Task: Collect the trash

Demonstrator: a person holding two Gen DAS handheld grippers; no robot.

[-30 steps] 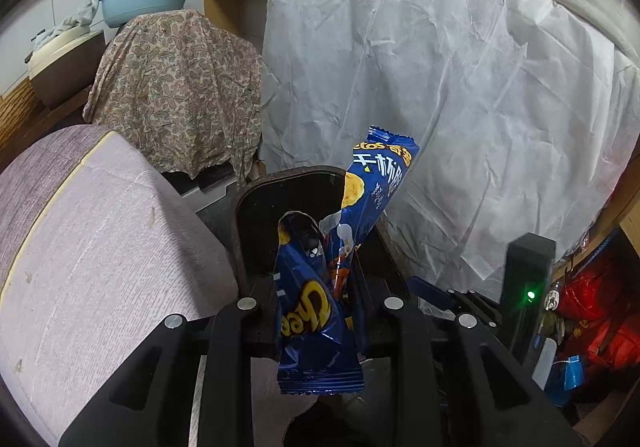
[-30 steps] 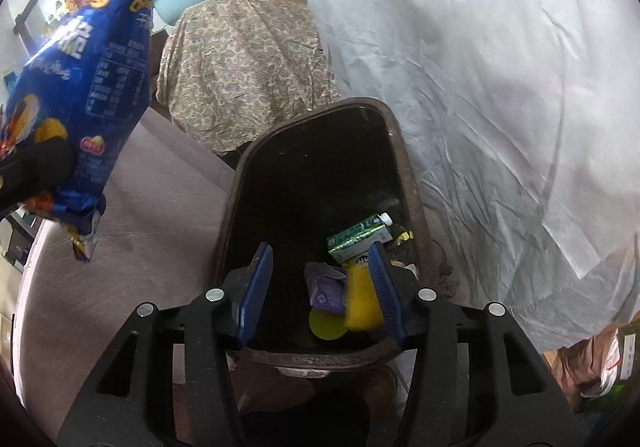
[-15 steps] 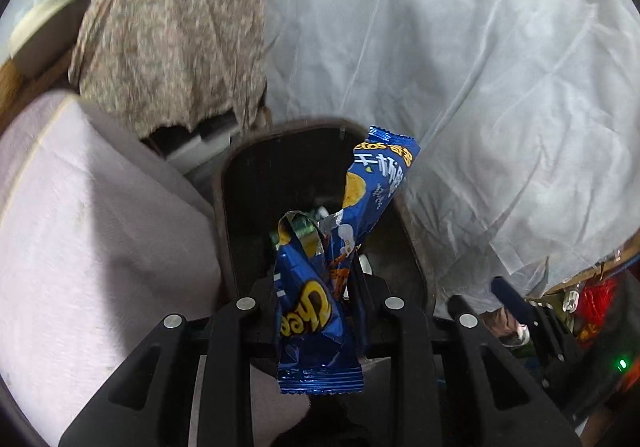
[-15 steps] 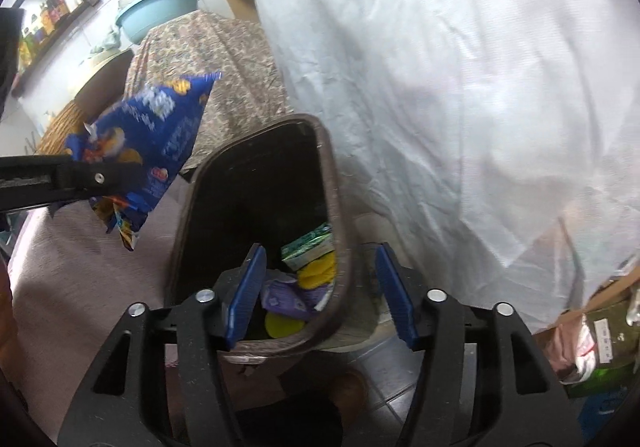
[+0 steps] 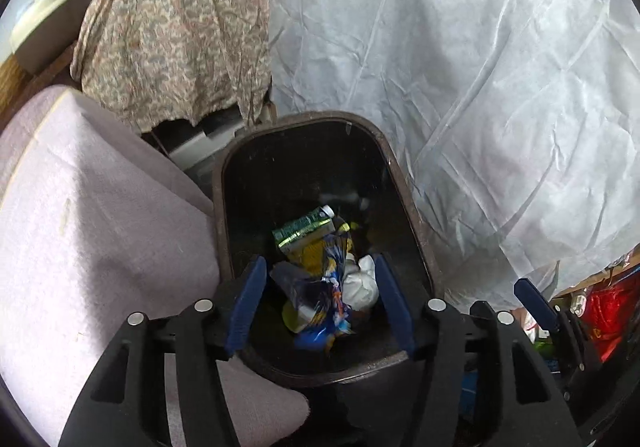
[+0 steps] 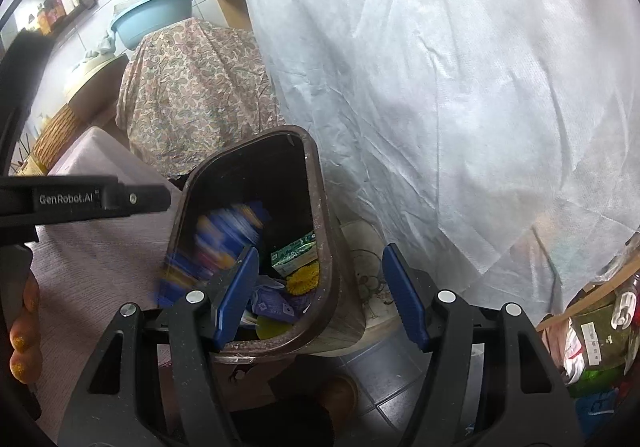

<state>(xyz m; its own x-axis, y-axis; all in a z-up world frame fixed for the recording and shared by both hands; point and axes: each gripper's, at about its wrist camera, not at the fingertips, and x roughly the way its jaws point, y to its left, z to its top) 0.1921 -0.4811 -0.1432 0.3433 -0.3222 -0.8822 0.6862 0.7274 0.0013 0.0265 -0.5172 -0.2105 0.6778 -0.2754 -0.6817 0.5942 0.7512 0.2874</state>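
Two grippers hang over one dark bin [image 5: 404, 183], which stands between a pink cushion [image 5: 100, 231] and a white sheet [image 5: 460, 67]. Step in hand, as judged: the drop of a blue snack bag [image 5: 326, 299] into the bin, just made. The bag now lies inside, or perhaps is falling yet; the right view shows it as a blue blur [image 6: 224, 235] against the inner wall. Beside it lie a green carton [image 5: 304, 231], yellow scraps and a white wad [image 5: 362, 279]. The left gripper [image 5: 320, 303] stands spread wide and empty above the opening; a second ago it was clamped on that bag, held upright over the bin. The right gripper [image 6: 320, 291] is likewise wide and empty, straddling the bin's near rim. Next move, by judgement: lift both clear and seek further trash.
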